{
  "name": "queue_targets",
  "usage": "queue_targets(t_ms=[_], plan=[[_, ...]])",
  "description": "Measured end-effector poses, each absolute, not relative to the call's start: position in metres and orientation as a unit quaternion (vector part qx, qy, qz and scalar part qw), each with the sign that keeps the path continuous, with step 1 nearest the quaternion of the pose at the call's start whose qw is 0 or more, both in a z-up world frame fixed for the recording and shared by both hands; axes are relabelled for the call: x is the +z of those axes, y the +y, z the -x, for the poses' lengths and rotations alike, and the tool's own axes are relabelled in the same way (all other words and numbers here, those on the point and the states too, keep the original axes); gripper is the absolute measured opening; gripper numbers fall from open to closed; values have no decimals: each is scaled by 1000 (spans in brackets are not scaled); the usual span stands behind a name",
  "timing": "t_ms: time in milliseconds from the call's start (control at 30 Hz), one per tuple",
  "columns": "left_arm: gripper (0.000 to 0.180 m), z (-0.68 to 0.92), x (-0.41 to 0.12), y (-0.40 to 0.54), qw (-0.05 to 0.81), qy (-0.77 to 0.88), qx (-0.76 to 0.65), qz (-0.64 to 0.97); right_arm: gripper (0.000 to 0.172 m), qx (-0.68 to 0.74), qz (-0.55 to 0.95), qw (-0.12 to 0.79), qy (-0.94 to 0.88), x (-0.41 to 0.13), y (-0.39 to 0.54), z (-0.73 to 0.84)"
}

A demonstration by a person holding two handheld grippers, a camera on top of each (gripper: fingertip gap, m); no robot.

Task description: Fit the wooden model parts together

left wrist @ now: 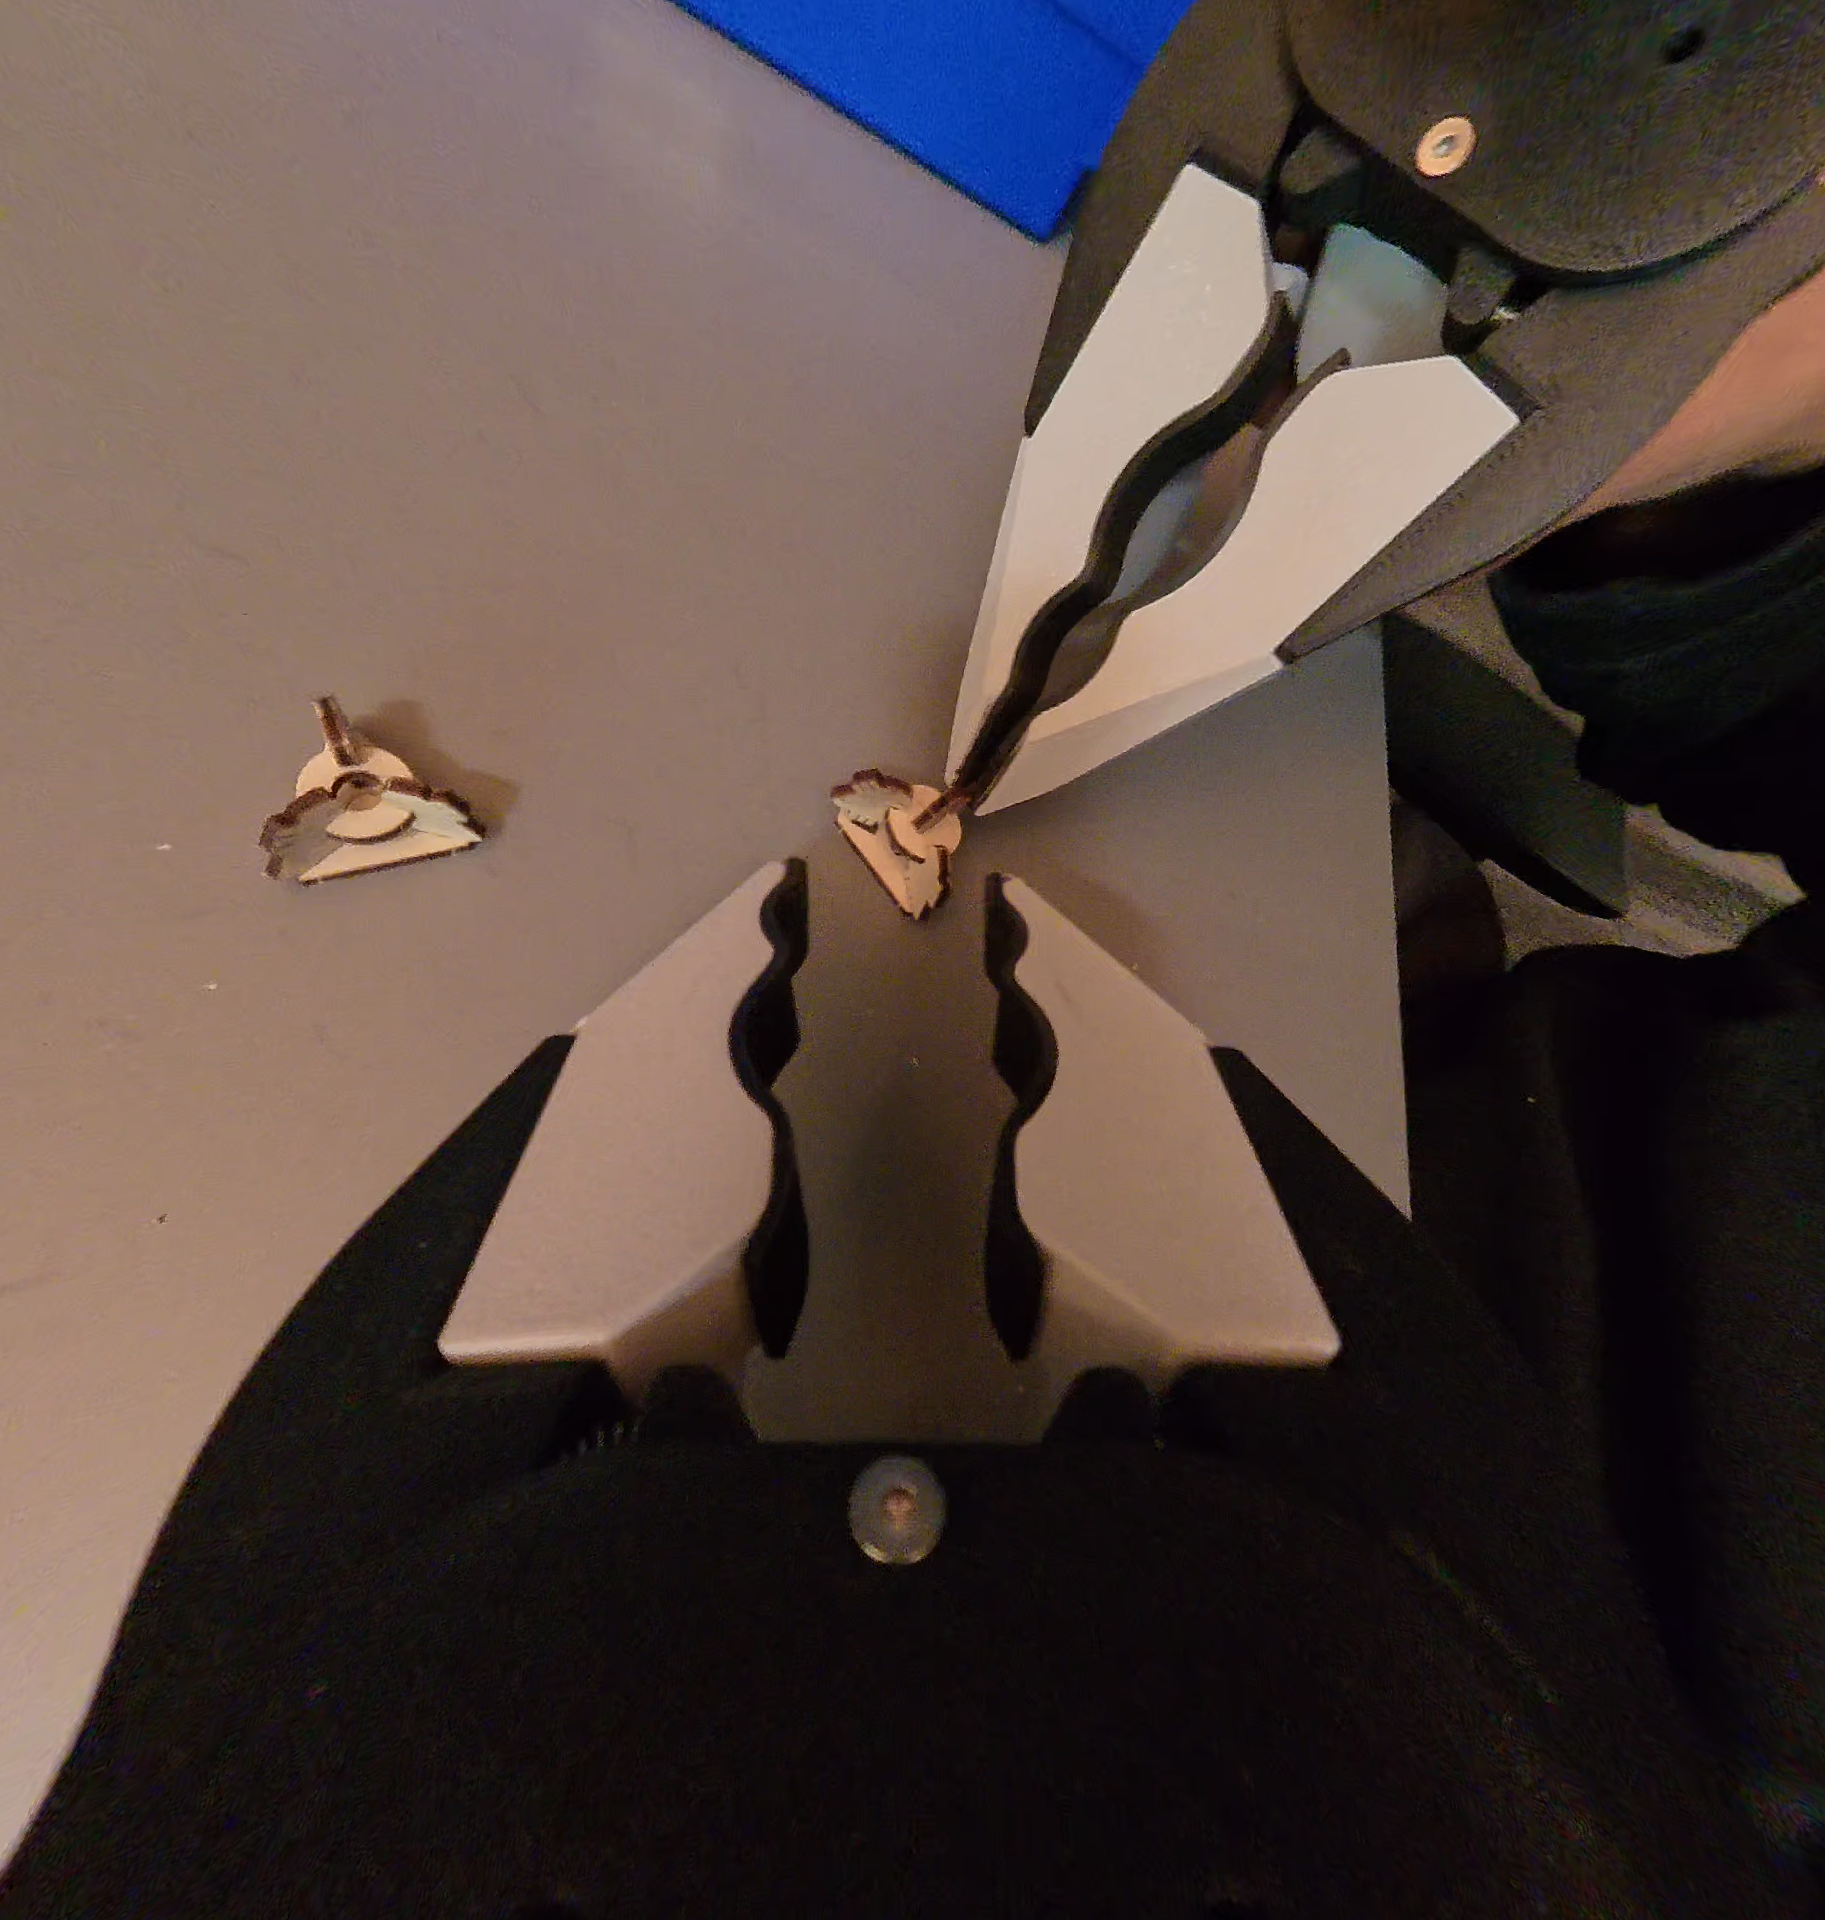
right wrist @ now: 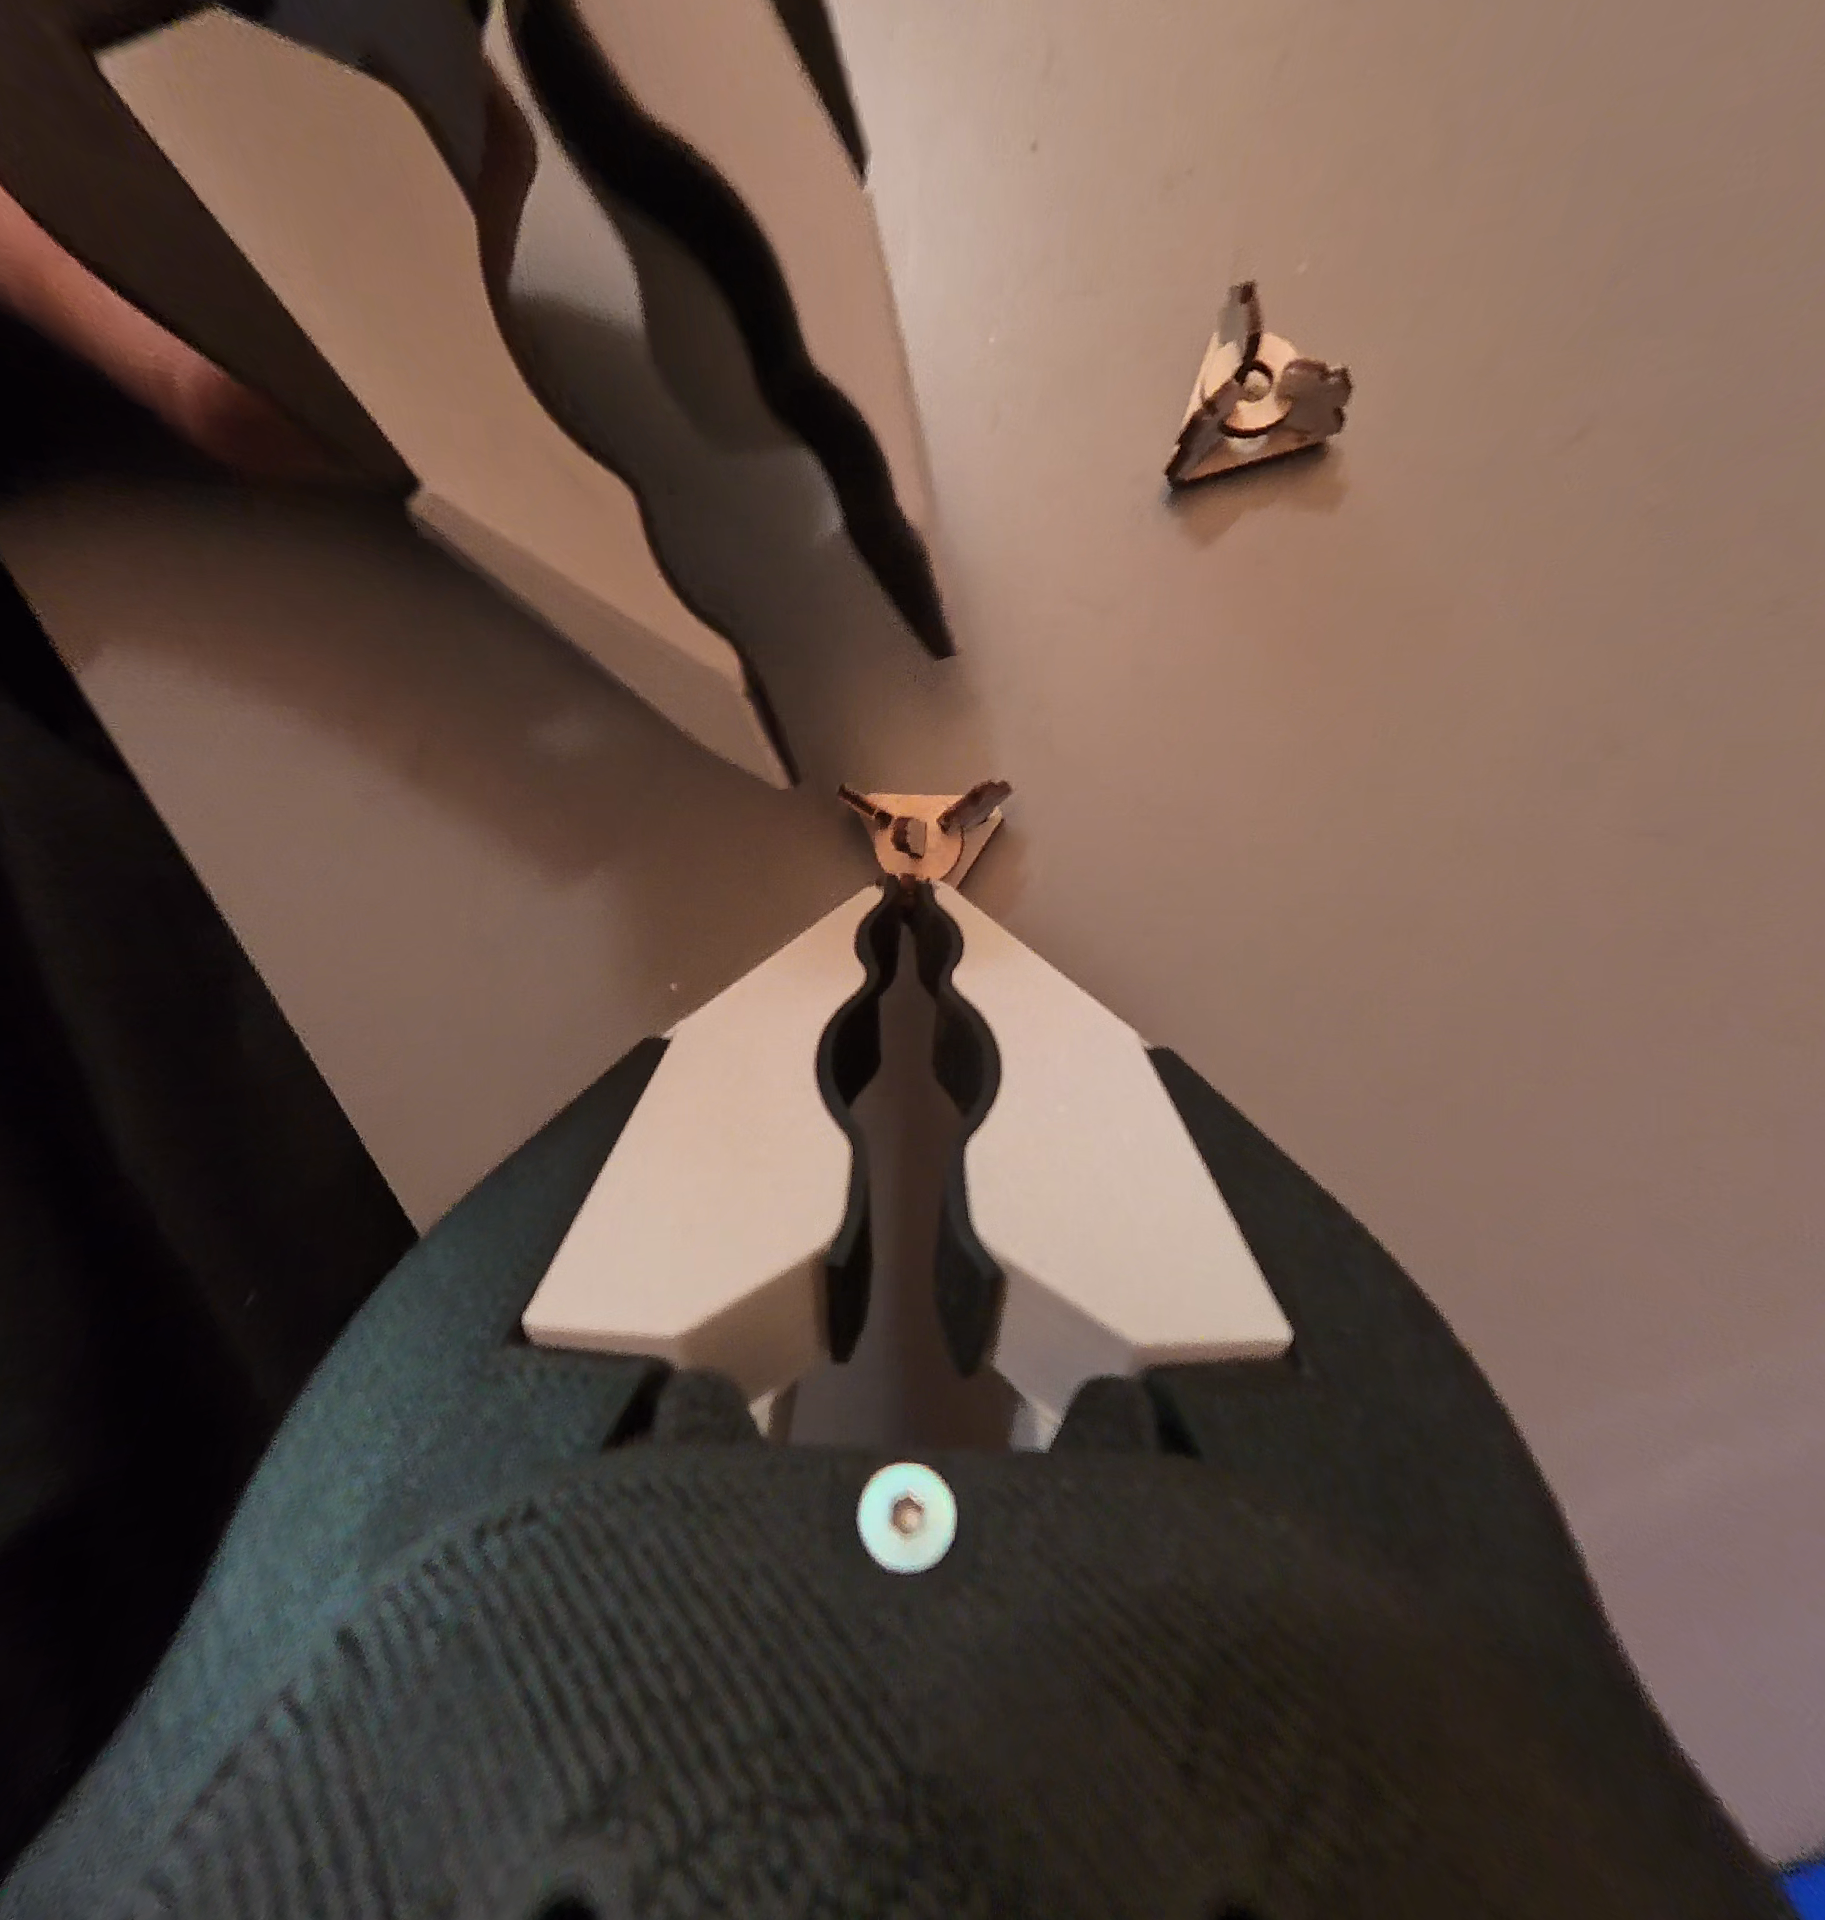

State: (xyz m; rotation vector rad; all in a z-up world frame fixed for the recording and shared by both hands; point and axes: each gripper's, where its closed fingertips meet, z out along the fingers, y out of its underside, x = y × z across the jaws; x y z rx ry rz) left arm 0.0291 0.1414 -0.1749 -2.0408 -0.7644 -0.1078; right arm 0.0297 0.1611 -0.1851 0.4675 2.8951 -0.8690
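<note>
Wooden piece [left wrist: 903,844]: peg pinched in right gripper [right wrist: 906,883] fingers; left gripper [left wrist: 892,883] agape.

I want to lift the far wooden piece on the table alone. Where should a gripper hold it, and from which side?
Probably by the thin peg standing up from the far wooden piece, coming from above. The body lies low on the table with jagged edges, so the peg looks like the easiest part to pinch.
</note>
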Motion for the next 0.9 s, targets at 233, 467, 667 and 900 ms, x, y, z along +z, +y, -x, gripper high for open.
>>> queue_targets(t_ms=[233,467,667,900], plan=[[62,-36,-183,150,456,-264,-49,848,2,-264,-86,74,958,-186,162,-34],[63,-42,-175,161,477,-237,-57,845,1,-263,-60,140,953,-186,162,-36],[58,-43,-175,165,477,-228,-70,846,1,-243,-43,171,954,-186,162,-36],[44,-38,-180,163,465,-240,-62,850,1,-227,-31,173,958,-186,162,-36]])
